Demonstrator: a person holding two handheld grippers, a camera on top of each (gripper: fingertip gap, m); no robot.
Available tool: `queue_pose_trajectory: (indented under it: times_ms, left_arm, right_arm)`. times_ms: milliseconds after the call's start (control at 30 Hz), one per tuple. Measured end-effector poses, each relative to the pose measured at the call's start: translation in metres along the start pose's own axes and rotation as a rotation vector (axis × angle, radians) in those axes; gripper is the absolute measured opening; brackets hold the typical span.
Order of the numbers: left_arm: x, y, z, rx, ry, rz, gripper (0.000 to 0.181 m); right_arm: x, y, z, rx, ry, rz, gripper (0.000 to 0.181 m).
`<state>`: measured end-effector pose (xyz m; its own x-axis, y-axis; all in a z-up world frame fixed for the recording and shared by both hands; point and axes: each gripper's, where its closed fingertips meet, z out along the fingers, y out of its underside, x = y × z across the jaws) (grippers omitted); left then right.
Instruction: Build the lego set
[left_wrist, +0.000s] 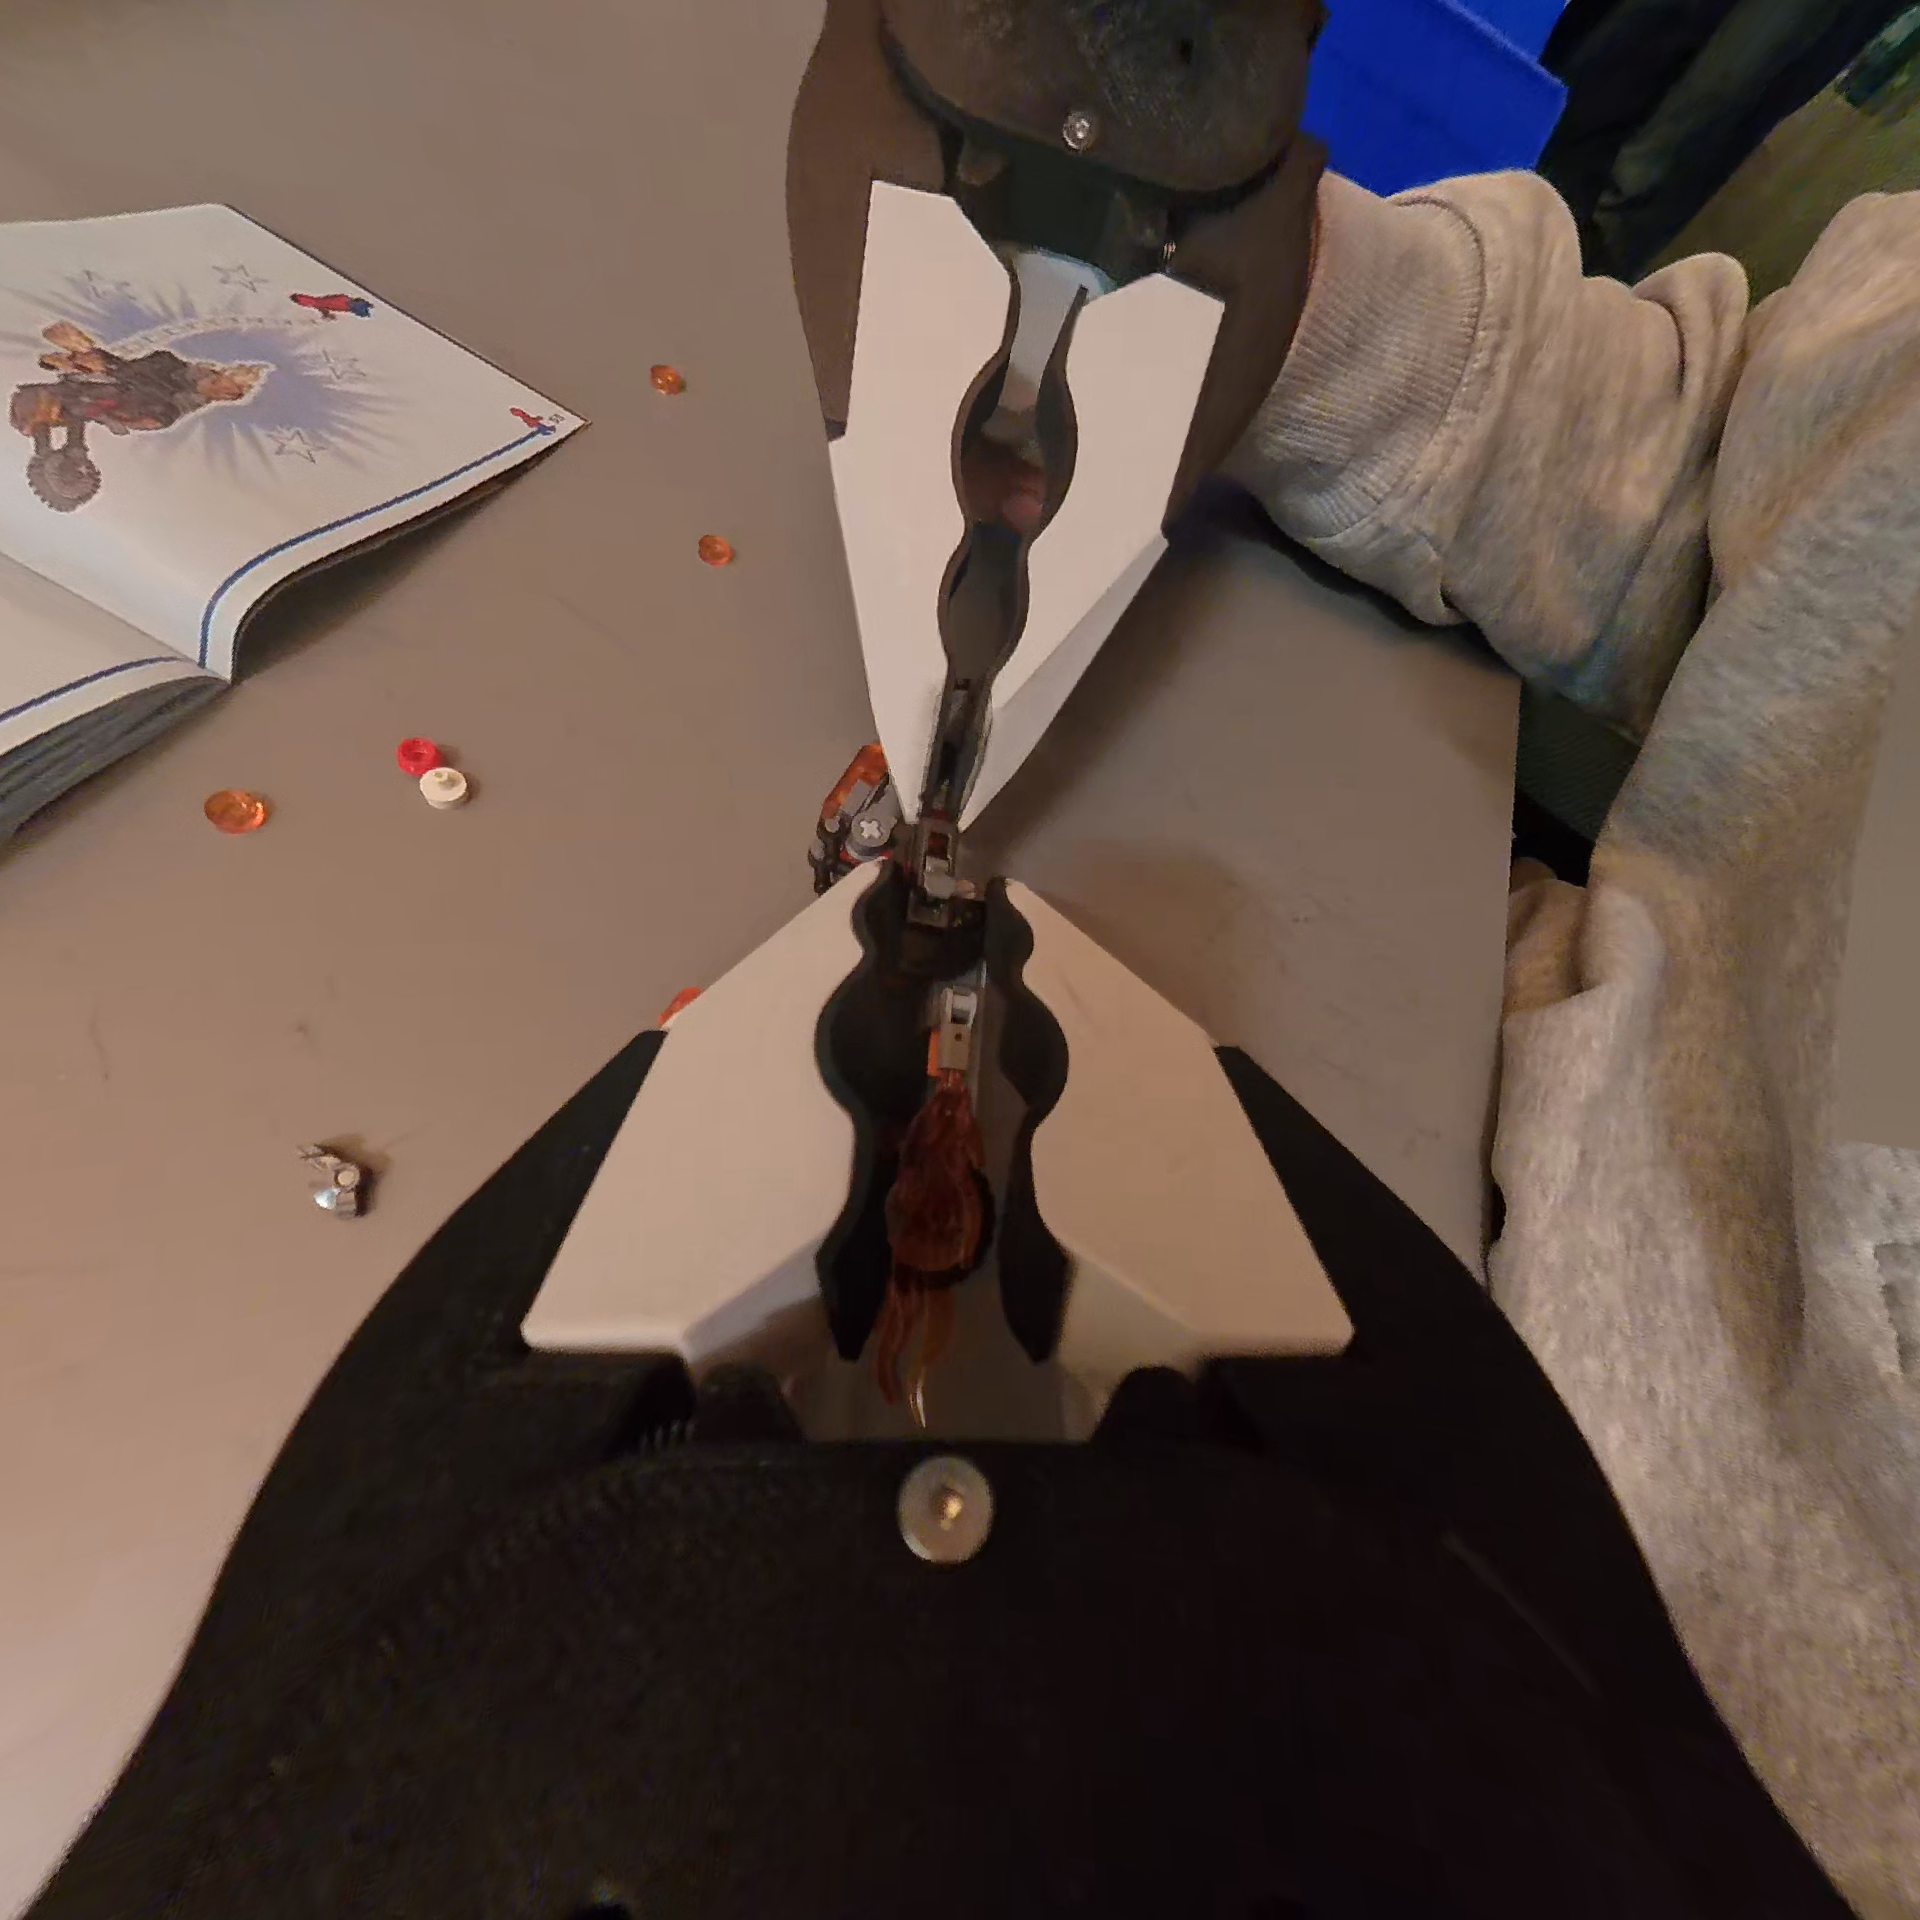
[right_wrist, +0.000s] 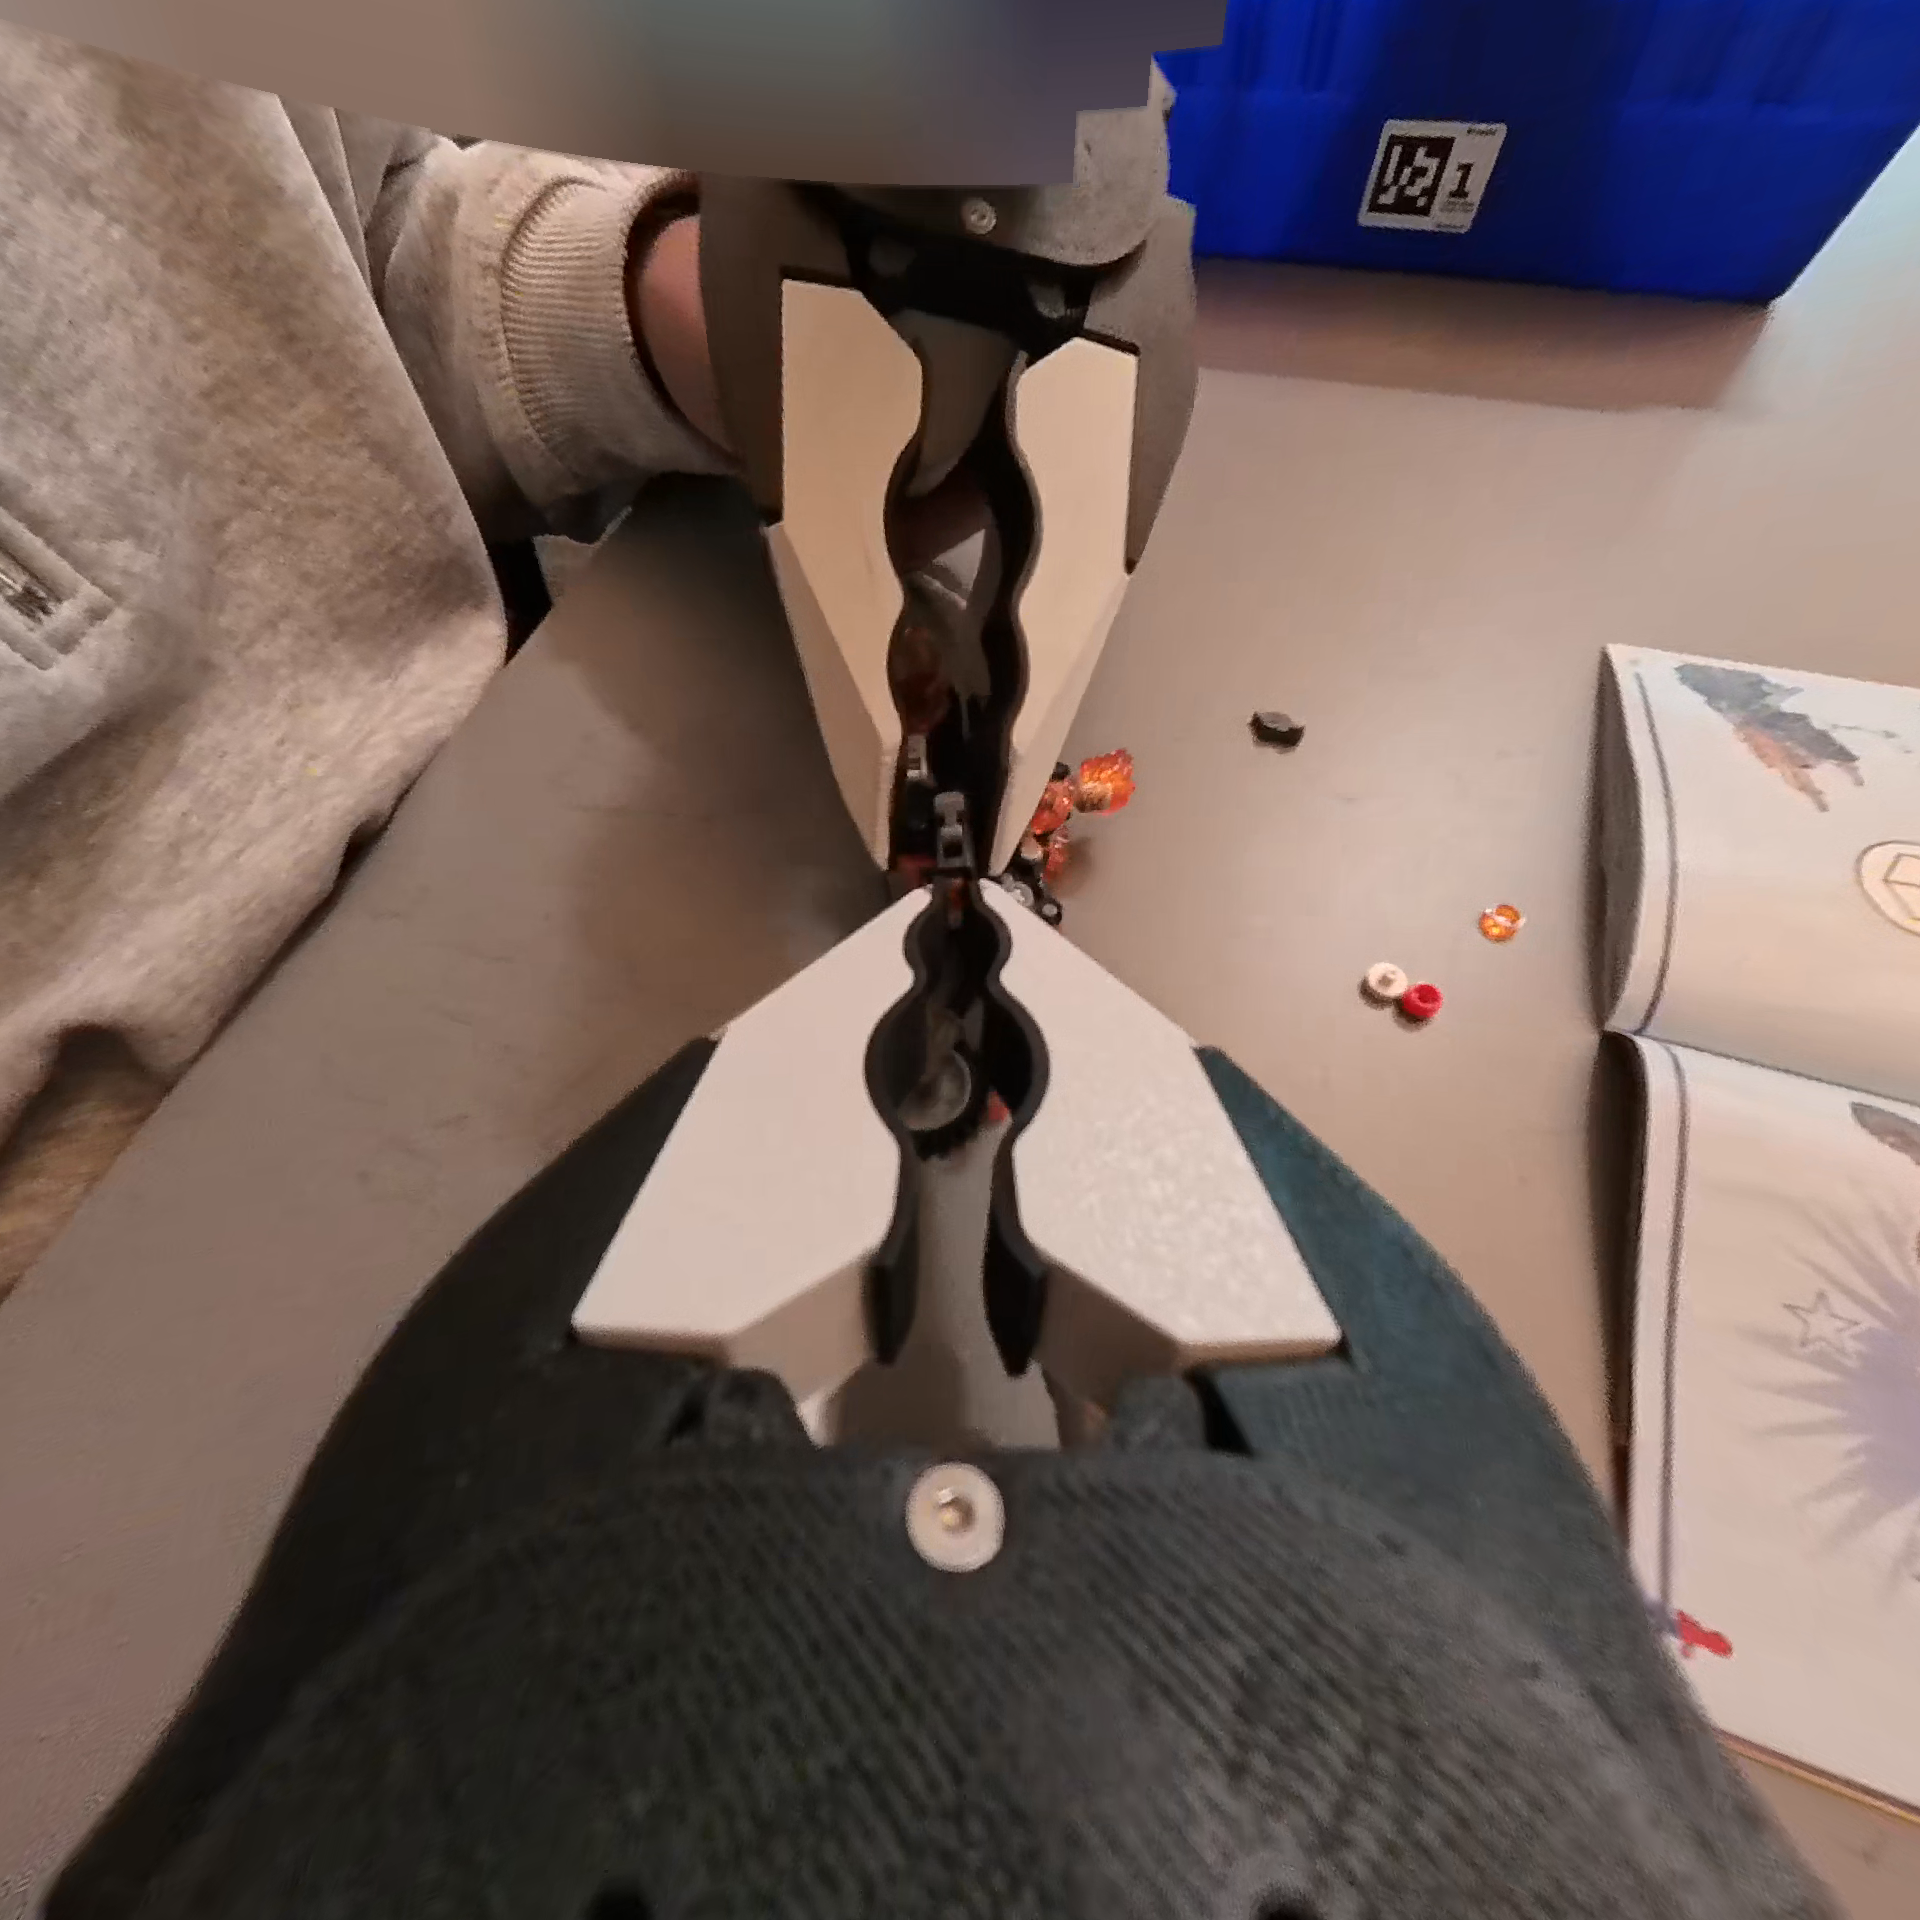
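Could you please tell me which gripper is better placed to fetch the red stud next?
Probably the right gripper: the red stud lies slightly on its side of the meeting tips. The left gripper holds the lego model, flame piece deep between its fingers. Both are shut, so right must release first.

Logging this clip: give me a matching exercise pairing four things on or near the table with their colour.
Things:
1. Bin with a square marker tag
2. Small stud beside the white stud
3. Lone round piece near the booklet's far corner
4. Person's sleeve

Colours:
A. black
B. light grey
C. blue
D. red

Pairs: 1-C, 2-D, 3-A, 4-B
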<state>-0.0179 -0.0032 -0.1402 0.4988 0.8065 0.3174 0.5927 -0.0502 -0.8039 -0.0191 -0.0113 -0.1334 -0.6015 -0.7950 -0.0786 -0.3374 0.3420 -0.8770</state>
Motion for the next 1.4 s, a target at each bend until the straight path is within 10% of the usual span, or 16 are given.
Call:
queue_pose_trajectory:
  times_ms: [967, 1400]
  left_arm:
    - [0.005, -0.001, -0.002, 0.01, 0.039, -0.009, 0.014]
    - [0.041, -0.06, -0.044, 0.513, 0.216, -0.021, 0.013]
  right_arm:
    - [-0.003, -0.001, 0.0, 0.019, 0.1, 0.116, 0.0]
    - [-0.023, -0.074, -0.032, -0.149, 0.097, -0.065, 0.0]
